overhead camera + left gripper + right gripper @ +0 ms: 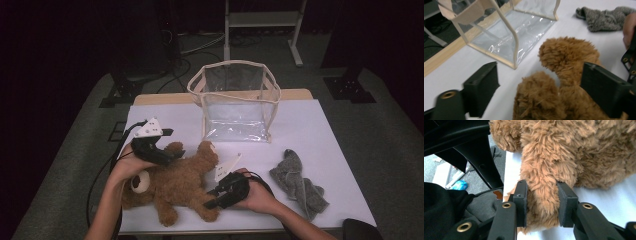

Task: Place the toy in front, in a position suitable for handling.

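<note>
While right tongs clamp bear (near-edge), bag apart.

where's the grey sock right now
In the high view the grey sock lies flat on the white table at the right, near the front edge, just right of the right gripper and apart from the teddy bear.

No readable text, label or number anywhere (not even on the clear bag)

High view looks down the table; both gripper views closely share the teddy bear
</note>
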